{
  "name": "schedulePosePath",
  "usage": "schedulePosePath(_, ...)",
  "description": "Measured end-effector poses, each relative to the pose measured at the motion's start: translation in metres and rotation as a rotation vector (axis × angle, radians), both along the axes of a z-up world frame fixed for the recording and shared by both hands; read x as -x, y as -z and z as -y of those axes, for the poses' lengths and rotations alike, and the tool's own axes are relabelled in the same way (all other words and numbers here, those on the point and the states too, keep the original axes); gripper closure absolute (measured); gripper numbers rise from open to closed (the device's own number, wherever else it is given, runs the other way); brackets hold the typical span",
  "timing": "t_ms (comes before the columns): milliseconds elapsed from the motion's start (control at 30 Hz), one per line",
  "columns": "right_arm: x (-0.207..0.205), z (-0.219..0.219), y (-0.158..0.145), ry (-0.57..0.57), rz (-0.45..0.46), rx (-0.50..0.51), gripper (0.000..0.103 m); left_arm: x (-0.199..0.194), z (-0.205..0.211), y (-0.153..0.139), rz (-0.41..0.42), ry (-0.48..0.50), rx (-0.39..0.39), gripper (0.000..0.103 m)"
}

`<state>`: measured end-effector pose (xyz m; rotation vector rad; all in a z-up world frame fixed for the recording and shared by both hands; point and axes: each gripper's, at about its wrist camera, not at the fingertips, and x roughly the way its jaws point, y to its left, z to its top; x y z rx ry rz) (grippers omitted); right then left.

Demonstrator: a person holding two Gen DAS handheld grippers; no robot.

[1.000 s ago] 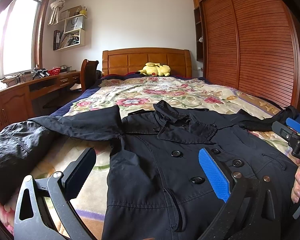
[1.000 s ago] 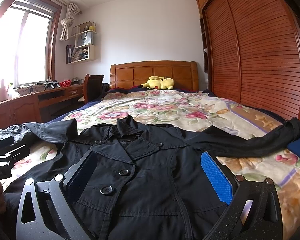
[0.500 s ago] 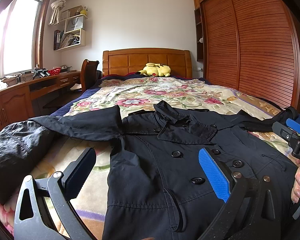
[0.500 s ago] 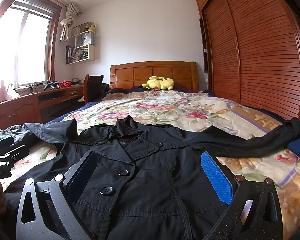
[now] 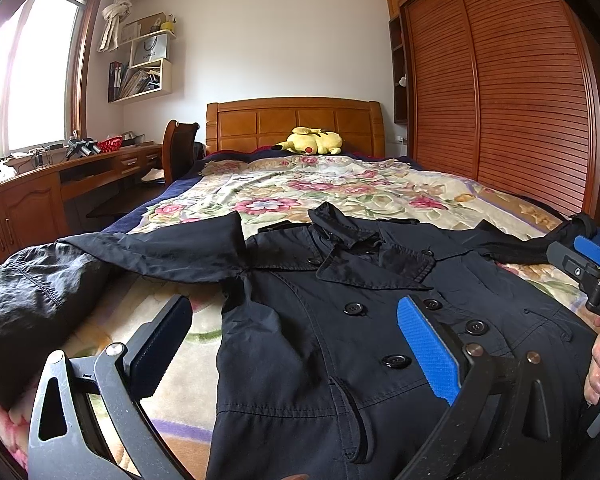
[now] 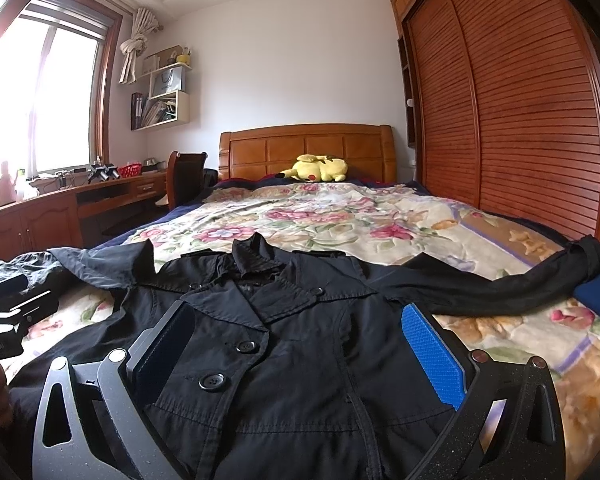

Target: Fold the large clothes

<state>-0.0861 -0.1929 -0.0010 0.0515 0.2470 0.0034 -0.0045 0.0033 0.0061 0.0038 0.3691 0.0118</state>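
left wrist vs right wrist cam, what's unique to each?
Left wrist only: the coat's left sleeve bunched up at the bed edge, the right gripper and the hand holding it. Right wrist only: the right sleeve stretched out fully, the left gripper's body at frame left. Both: black coat spread buttoned on the floral bedspread, yellow plush, fingers open.

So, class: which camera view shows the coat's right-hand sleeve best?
The right wrist view: the sleeve stretches fully across the quilt. The left wrist view shows only part of it, cut off by the other tool.
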Motion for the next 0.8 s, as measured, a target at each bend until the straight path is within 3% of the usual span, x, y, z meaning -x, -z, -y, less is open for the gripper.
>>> schedulePosePath(800, -0.0003, 0.0001, 0.0, -0.013, -0.001, 0.0, 0.0, -0.0001, -0.0006, -0.0034, -0.007, 0.002, -0.007, 0.0)
